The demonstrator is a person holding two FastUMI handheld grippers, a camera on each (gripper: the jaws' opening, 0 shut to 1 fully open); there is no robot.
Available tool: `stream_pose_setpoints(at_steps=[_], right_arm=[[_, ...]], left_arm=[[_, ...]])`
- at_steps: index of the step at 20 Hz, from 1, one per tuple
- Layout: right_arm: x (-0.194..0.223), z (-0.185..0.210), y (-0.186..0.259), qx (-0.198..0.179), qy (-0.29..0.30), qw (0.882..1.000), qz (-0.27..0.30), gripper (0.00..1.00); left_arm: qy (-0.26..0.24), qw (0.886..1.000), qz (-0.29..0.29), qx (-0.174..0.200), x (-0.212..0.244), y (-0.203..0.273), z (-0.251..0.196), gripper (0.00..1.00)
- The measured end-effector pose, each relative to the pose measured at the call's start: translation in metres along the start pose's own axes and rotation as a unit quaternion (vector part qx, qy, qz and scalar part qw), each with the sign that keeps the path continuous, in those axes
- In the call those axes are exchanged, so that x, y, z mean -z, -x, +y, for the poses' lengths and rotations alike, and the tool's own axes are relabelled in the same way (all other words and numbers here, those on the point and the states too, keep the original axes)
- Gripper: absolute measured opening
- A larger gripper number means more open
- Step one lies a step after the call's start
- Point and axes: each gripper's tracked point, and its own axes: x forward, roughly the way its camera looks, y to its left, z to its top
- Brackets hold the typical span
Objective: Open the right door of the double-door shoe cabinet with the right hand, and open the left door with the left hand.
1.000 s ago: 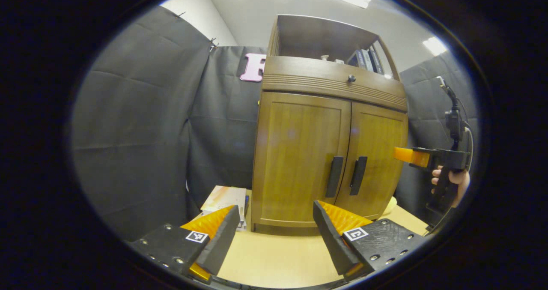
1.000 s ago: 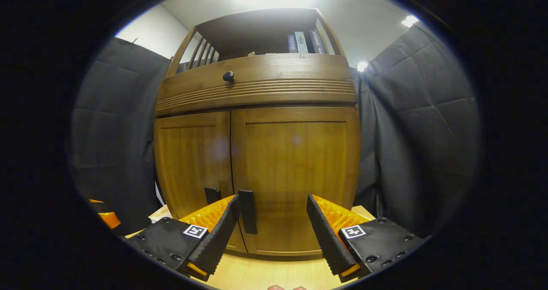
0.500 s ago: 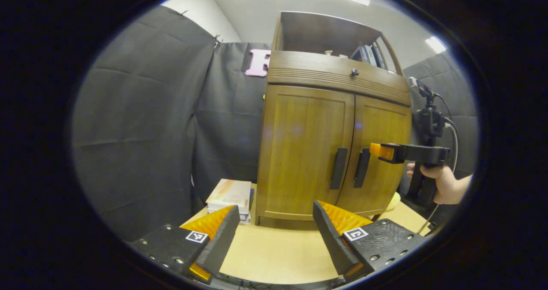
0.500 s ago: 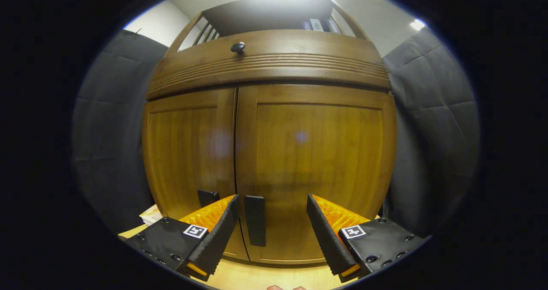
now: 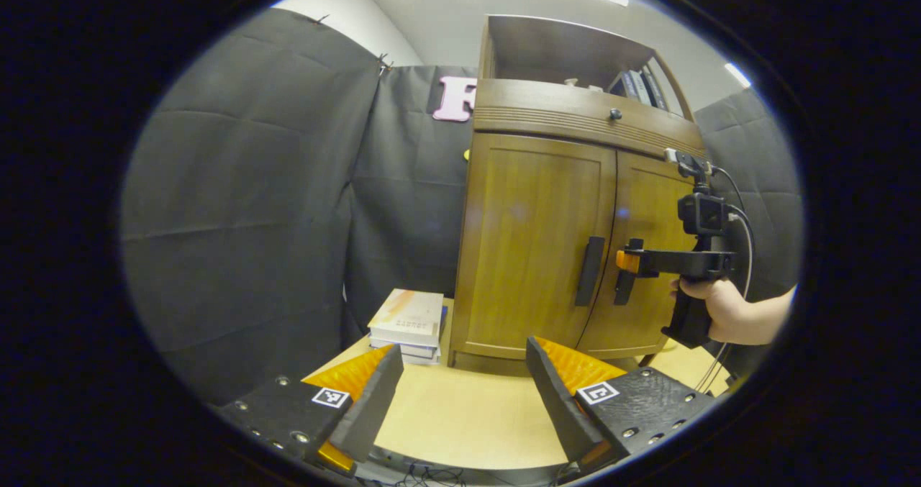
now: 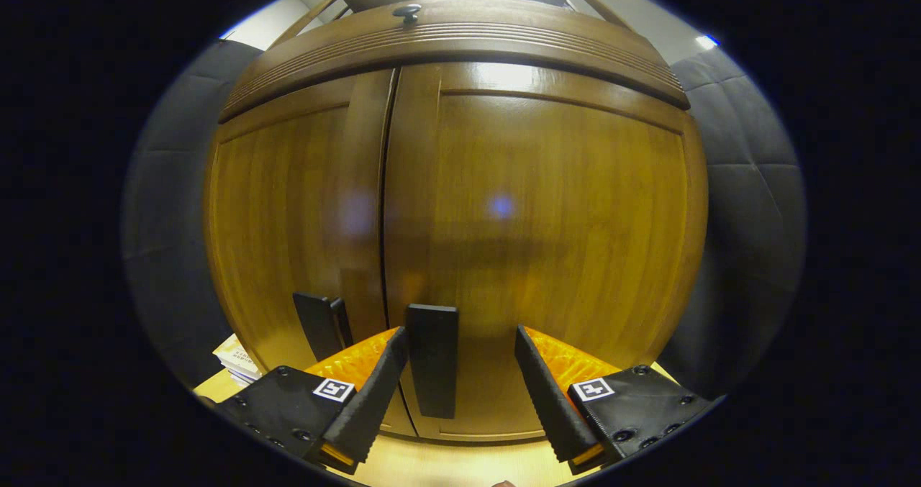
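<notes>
The wooden shoe cabinet stands on a table, both doors closed. In the left gripper view my left gripper is open and empty, well short of the left door and its dark handle. Farther off, the right gripper, held by a hand, has its tips at the right handle. In the right gripper view my right gripper is open close to the right door. The right handle stands between its fingers, near the left one. The left handle is beside it.
A stack of books lies on the light table left of the cabinet. A drawer with a round knob runs above the doors, and an open shelf with books tops the cabinet. Black cloth walls surround it.
The right gripper has advanced to the cabinet, so the right handle now sits between its open fingers. The left gripper has drifted back and left. Doors have not moved.
</notes>
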Motion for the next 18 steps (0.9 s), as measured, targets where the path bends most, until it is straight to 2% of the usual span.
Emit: stream_pose_setpoints(at_steps=[1, 4, 5, 6, 10, 11, 12, 13, 15, 18], right_arm=[[0.0, 0.002, 0.001, 0.0, 0.009, 1.0, -0.003, 0.89], [0.0, 0.006, 0.0, 0.001, 0.012, 1.0, -0.003, 0.64], [0.001, 0.01, -0.003, -0.002, 0.009, 1.0, -0.002, 0.6], [0.0, 0.012, 0.001, 0.001, 0.009, 1.0, -0.002, 0.47], [0.003, 0.012, -0.004, 0.012, 0.003, 1.0, 0.002, 0.34], [0.004, 0.013, -0.001, 0.008, -0.006, 1.0, 0.002, 0.34], [0.007, 0.015, -0.002, 0.001, -0.009, 1.0, 0.005, 0.27], [0.004, 0.014, -0.003, -0.01, -0.004, 1.0, -0.001, 0.26], [0.004, 0.014, -0.002, -0.031, -0.013, 0.999, -0.002, 0.14], [0.006, 0.014, 0.0, -0.037, -0.02, 0.999, 0.007, 0.14]], left_arm=[[0.005, 1.0, 0.001, 0.0, 0.002, 0.001, 0.0, 1.0], [0.002, 1.0, 0.008, 0.002, 0.004, 0.0, 0.001, 0.98], [-0.006, 1.0, 0.005, 0.005, 0.0, 0.002, -0.001, 0.99], [-0.012, 1.0, 0.0, 0.008, -0.004, 0.003, -0.004, 1.0], [-0.008, 0.999, -0.004, 0.038, -0.006, -0.004, -0.023, 1.0], [-0.01, 0.999, -0.003, 0.046, -0.004, -0.004, -0.029, 1.0], [-0.016, 0.998, -0.002, 0.053, -0.004, -0.004, -0.035, 1.0], [-0.025, 0.998, -0.002, 0.061, -0.005, -0.003, -0.042, 1.0], [-0.039, 0.996, -0.004, 0.079, -0.004, 0.0, -0.054, 1.0], [-0.04, 0.994, -0.004, 0.104, -0.002, -0.001, -0.071, 1.0]])
